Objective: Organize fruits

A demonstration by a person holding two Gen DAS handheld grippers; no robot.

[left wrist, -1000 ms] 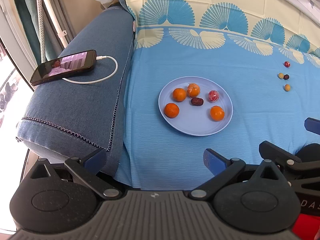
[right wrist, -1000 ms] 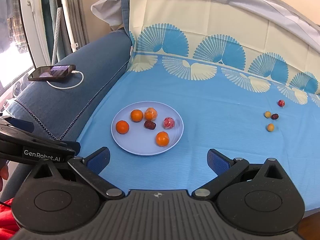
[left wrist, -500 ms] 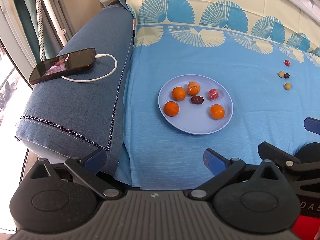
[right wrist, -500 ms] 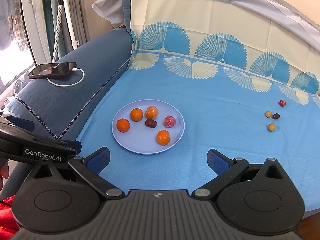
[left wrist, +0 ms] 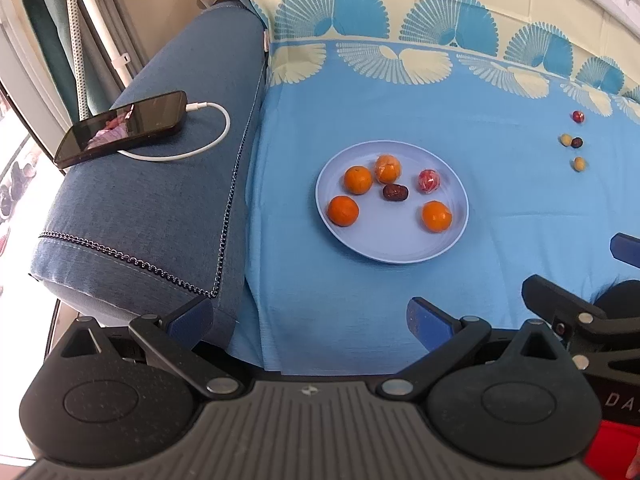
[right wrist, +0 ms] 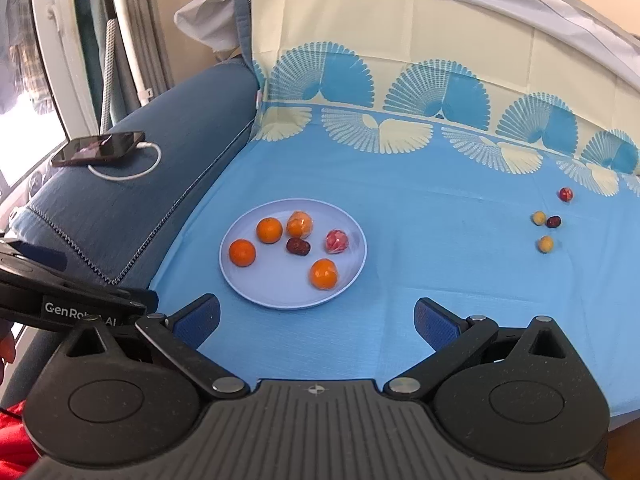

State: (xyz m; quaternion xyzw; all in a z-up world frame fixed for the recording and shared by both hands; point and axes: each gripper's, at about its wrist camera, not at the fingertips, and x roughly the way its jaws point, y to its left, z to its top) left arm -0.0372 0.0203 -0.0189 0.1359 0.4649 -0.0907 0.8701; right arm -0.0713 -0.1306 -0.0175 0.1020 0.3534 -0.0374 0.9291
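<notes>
Left wrist view first: you are holding the left gripper [left wrist: 308,316] with its blue pads spread wide and nothing between them, hovering over the near edge of the blue sheet [left wrist: 360,92]. Ahead of it the pale plate [left wrist: 384,250] is sitting mid-sheet, carrying three bare oranges [left wrist: 343,211], one wrapped orange [left wrist: 387,168], a dark date [left wrist: 395,192] and a red wrapped fruit [left wrist: 429,181]. Far to the right, well apart from the plate, four small loose fruits [left wrist: 576,143] are lying on the sheet. On the left a phone [left wrist: 122,128] is resting on the sofa arm [left wrist: 160,200] with its white cable [left wrist: 208,136] plugged in. Right wrist view next: you are keeping the right gripper [right wrist: 317,320] just as open and empty, near the front of the sheet, with the plate [right wrist: 280,298] ahead and slightly left, and the loose fruits [right wrist: 553,221] far right; the left gripper's body is showing at the left edge. You seem to be at the approach stage, with nothing picked and the four small pieces not yet gathered. The next move is probably calling for your right gripper to be reaching far right, lowering its fingers around one small round fruit; these are likely to be rolling on soft cloth, so be closing gently.
</notes>
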